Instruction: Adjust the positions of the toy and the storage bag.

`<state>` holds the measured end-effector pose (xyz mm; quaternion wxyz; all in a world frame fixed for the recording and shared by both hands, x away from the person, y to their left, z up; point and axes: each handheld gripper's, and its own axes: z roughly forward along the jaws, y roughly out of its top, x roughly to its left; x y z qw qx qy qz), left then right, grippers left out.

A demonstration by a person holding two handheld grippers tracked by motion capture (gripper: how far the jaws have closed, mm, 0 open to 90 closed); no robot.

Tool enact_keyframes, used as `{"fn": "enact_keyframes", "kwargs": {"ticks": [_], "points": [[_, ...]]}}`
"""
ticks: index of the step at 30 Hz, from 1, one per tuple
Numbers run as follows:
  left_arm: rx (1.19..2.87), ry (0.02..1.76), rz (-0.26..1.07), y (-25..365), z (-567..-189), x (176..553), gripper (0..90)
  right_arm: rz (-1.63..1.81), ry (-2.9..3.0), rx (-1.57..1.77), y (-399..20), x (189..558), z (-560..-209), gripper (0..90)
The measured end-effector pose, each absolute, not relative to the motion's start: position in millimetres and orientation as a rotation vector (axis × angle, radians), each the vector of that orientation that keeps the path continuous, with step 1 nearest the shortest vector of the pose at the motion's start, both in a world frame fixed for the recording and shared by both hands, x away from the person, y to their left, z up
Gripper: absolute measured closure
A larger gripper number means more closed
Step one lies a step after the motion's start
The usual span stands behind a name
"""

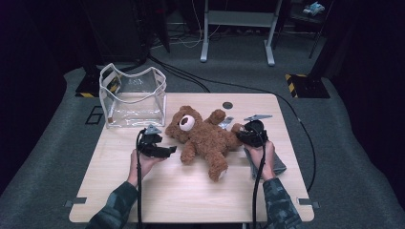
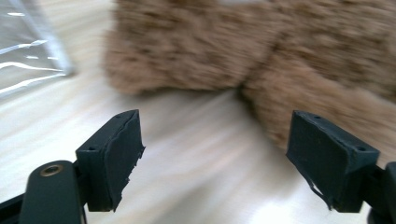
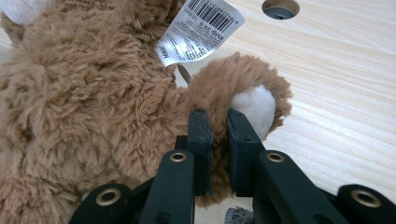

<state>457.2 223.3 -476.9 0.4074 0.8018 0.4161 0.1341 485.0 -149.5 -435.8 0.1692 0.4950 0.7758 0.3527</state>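
I am lying a brown teddy bear (image 1: 205,138) mid-table, my right gripper (image 1: 243,136) pinching its right-side paw, my left gripper (image 1: 168,150) hovering just left of it, a clear bag (image 1: 133,97) standing at the far left.

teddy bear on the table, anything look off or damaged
No damage shows. The teddy bear sprawls on its back, askew across the table, with a barcode tag attached. The right hand-held gripper pinches one paw; the left hand-held gripper is open beside the bear.

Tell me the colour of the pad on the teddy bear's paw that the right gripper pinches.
White pad on the brown teddy bear, clearest in the right gripper view.
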Motion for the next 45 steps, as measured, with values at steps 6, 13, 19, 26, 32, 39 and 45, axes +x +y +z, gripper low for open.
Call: {"fn": "enact_keyframes", "kwargs": {"ticks": [6,13,19,26,32,39,45], "points": [[2.042,0.975,0.307,202,-478,434,15.2,0.983,2.209,1.403,-149,488,-437,80.5],[2.065,0.930,0.335,179,-481,429,15.9,0.971,2.204,1.413,-148,490,-438,79.6],[2.079,0.898,0.345,172,-487,437,43.1,0.970,2.215,1.403,-148,490,-438,79.4],[2.102,0.867,0.340,173,-490,440,74.1,0.985,2.220,1.356,-149,488,-436,81.9],[2.091,0.859,0.356,184,-485,442,78.9,1.011,2.208,1.319,-153,481,-429,83.4],[2.057,0.888,0.351,200,-474,450,79.4,1.042,2.210,1.302,-152,471,-419,83.8],[2.056,0.881,0.373,206,-467,454,79.3,1.067,2.217,1.317,-155,461,-417,83.8]]}}
